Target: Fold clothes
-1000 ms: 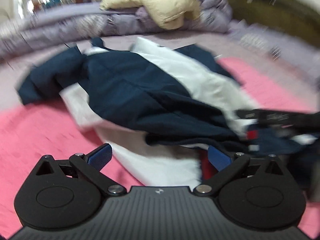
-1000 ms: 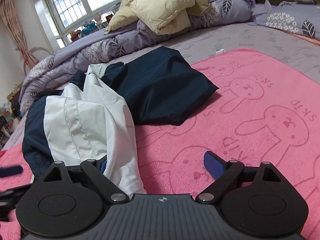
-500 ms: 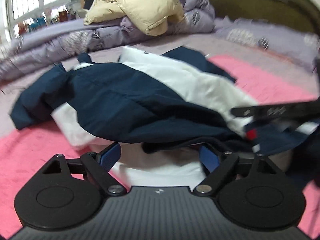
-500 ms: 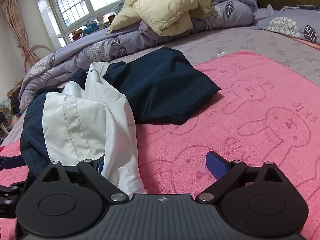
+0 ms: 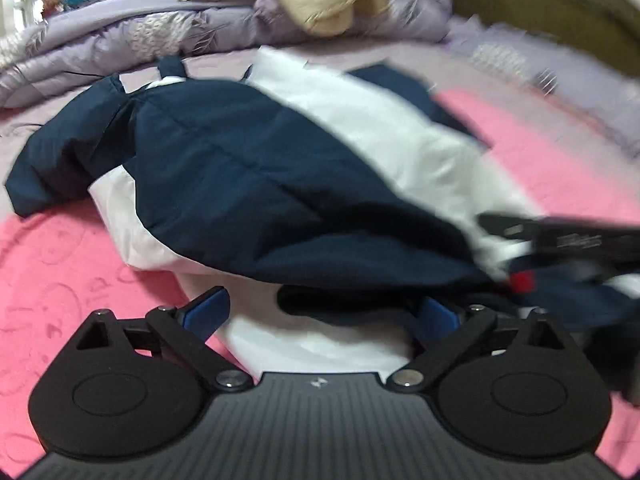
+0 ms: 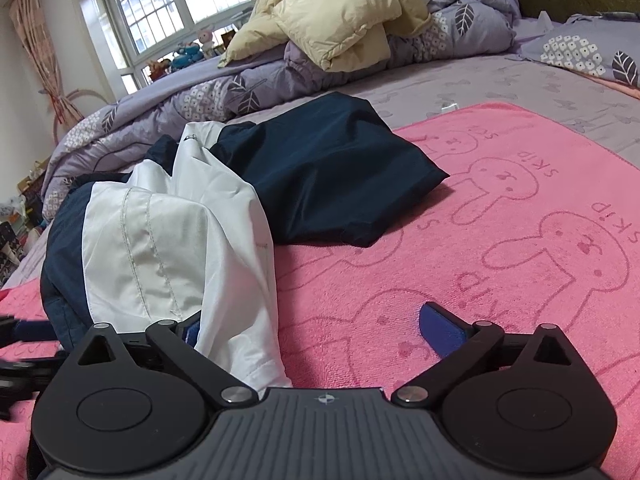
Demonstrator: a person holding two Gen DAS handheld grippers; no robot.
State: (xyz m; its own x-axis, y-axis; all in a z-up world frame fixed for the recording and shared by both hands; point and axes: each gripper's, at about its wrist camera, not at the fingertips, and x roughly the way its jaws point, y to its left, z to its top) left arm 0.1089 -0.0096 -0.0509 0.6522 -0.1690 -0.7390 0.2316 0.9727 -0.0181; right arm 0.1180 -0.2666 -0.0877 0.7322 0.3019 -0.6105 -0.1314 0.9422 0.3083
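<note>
A navy and white jacket point(image 5: 248, 184) lies crumpled on a pink bunny-print towel point(image 5: 52, 264). My left gripper point(image 5: 322, 314) hovers low at its near hem. The jaws are opening, with white fabric lying between the blue pads point(image 5: 206, 312) and neither pad pressing on it. In the right wrist view the jacket point(image 6: 168, 248) fills the left side. My right gripper point(image 6: 316, 330) is over the towel point(image 6: 500, 240) with its jaws opening. The white hem drapes over its left pad and the right pad point(image 6: 440, 330) is bare. Each gripper shows at the edge of the other's view.
A cream puffer jacket point(image 6: 336, 12) sits on a heaped lilac duvet point(image 6: 192, 96) at the back of the bed. A patterned pillow point(image 6: 580, 52) lies at the far right. A window point(image 6: 168, 4) and curtain are behind. Bare pink towel stretches right of the jacket.
The left gripper has moved closer and lower over the jacket's hem; its jaws narrowed, then widened again. The right gripper stayed put and its jaws spread a little wider.
</note>
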